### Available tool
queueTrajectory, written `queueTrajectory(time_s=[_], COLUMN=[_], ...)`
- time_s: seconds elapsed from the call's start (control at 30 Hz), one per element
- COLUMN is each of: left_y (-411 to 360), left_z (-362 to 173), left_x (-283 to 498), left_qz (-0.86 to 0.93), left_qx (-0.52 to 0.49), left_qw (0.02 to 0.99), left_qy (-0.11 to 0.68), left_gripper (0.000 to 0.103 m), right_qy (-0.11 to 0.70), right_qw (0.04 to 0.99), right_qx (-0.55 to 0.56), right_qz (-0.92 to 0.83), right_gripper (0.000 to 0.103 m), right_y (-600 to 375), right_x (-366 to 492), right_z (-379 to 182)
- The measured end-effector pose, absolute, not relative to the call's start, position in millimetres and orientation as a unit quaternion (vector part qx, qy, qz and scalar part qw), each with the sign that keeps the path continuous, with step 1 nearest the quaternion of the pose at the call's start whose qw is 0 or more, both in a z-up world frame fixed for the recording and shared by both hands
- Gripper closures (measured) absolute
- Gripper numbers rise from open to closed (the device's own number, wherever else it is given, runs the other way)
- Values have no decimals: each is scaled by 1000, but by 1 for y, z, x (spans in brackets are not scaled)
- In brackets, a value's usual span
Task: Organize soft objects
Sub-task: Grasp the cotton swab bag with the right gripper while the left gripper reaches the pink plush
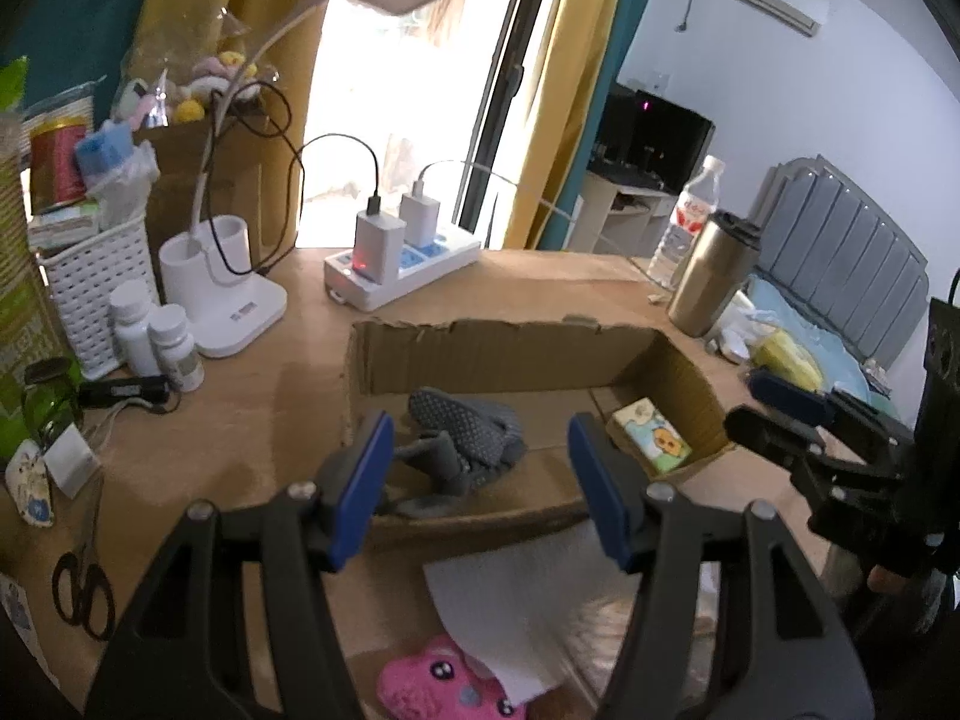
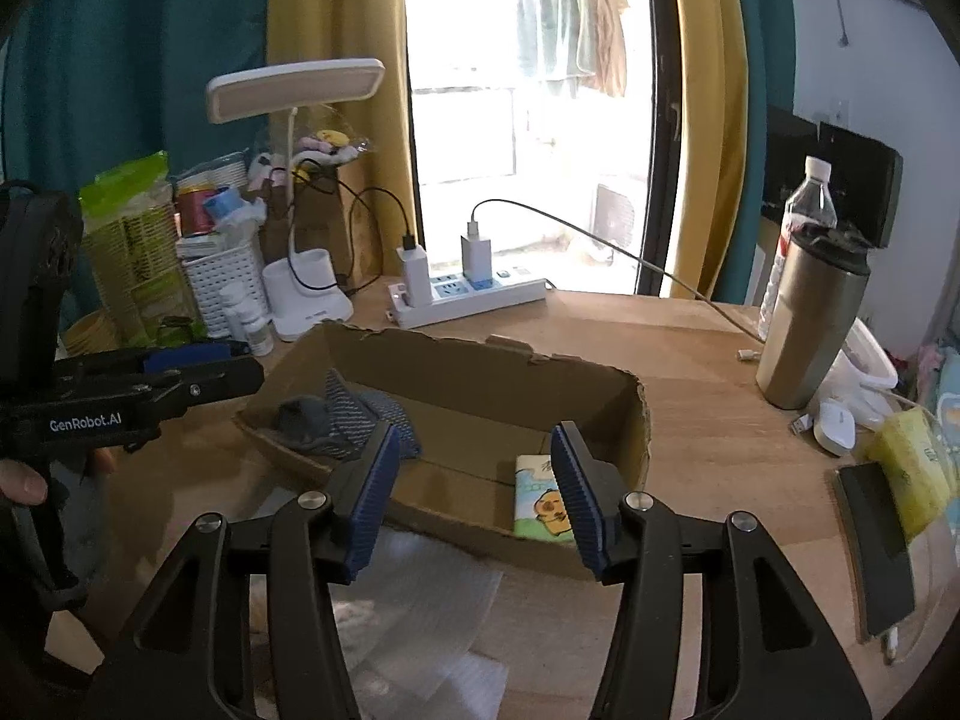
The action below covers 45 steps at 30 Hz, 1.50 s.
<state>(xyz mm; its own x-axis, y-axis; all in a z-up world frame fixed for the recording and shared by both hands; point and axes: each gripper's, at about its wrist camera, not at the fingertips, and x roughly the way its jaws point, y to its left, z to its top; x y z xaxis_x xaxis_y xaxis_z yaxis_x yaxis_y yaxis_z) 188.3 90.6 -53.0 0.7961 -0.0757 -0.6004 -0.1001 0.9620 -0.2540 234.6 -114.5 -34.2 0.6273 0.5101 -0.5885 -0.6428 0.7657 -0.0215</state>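
Grey dotted fabric socks (image 1: 465, 441) bunched in far left of torn shallow cardboard box (image 1: 510, 348) on wooden worktop (image 1: 252, 396), beyond left gripper (image 1: 477, 495). Fingers apart, empty. Right gripper (image 2: 474, 495) likewise apart, holding nothing.

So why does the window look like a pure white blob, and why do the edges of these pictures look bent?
Left wrist view: the window is blown out by daylight, and the fisheye lens curves the bed headboard. Right wrist view: the window keeps some detail, with hanging laundry visible, and the curtains bow outward.
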Motion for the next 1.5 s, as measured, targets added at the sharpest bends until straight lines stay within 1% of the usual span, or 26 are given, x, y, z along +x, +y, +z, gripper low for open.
queueTrajectory(time_s=[0.1,0.17,0.33,0.6,0.7,0.73,0.8,0.83,0.87,1.03,1.27,1.5], left_y=[89,89,85,78,78,78,79,79,80,87,99,107], left_z=[-49,-49,-50,-52,-56,-57,-61,-63,-65,-77,-90,-100], left_x=[176,169,155,131,122,119,114,111,110,100,93,91], left_qz=[6,6,3,-3,-3,-3,-4,-3,0,14,22,26], left_qx=[-140,-144,-143,-142,-146,-147,-152,-152,-151,-160,-171,-169], left_qw=[941,941,942,944,942,942,941,940,940,937,931,926], left_qy=[309,307,305,298,303,302,303,304,306,311,323,336], left_gripper=[41,41,41,40,25,24,23,23,23,23,23,23], right_qy=[281,279,275,284,289,291,297,300,303,328,350,387], right_qw=[896,897,900,892,888,887,884,882,880,868,855,840], right_qx=[-120,-121,-118,-125,-128,-129,-132,-133,-134,-136,-144,-124], right_qz=[323,322,317,328,333,335,337,338,339,346,356,360], right_gripper=[45,42,40,39,38,38,35,32,30,27,26,26], right_y=[-115,-117,-122,-118,-113,-112,-109,-108,-106,-97,-84,-80], right_x=[225,219,207,184,178,176,174,173,172,171,172,183], right_z=[-31,-30,-29,-38,-42,-45,-49,-51,-54,-70,-85,-99])
